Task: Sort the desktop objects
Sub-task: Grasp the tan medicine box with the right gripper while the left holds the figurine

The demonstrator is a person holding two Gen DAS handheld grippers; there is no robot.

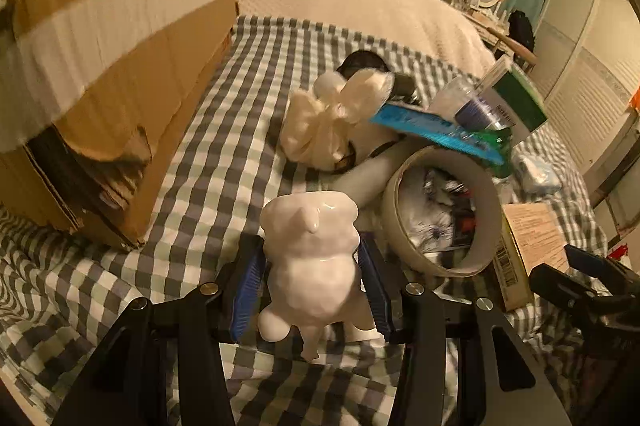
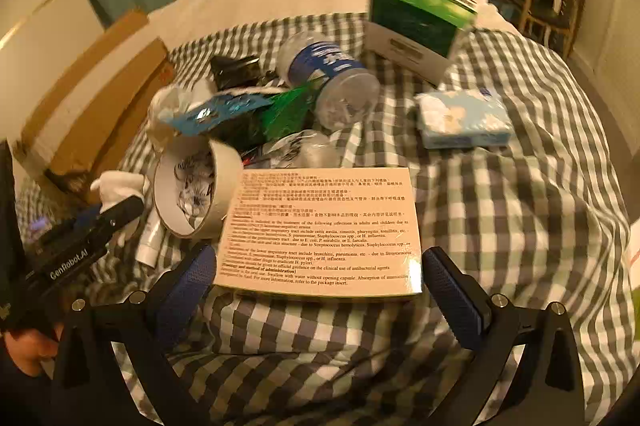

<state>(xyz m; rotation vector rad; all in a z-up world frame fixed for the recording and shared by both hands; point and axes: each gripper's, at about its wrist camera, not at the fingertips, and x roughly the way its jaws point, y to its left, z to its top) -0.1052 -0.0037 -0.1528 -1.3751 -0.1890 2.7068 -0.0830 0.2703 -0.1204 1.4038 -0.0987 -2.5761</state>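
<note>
My left gripper (image 1: pixel 312 290) is shut on a glossy white ceramic figurine (image 1: pixel 312 258) and holds it above the checked cloth (image 1: pixel 224 130). The figurine also shows in the right wrist view (image 2: pixel 116 186), beside the left gripper (image 2: pixel 108 216). My right gripper (image 2: pixel 320 282) is open and empty, its blue pads on either side of the near edge of a flat medicine box (image 2: pixel 324 230) with printed text. A wide tape roll (image 2: pixel 196 190) lies left of that box. A pile behind holds a plastic bottle (image 2: pixel 332 78), a blue packet (image 2: pixel 216 114) and a green packet (image 2: pixel 288 110).
A large cardboard box (image 1: pixel 120 74) lies at the left. A cream fabric bow (image 1: pixel 328 122) sits mid-cloth. A green-and-white carton (image 2: pixel 416 26) stands at the back. A light blue tissue pack (image 2: pixel 464 118) lies at the right. A white tube (image 2: pixel 150 238) lies by the tape roll.
</note>
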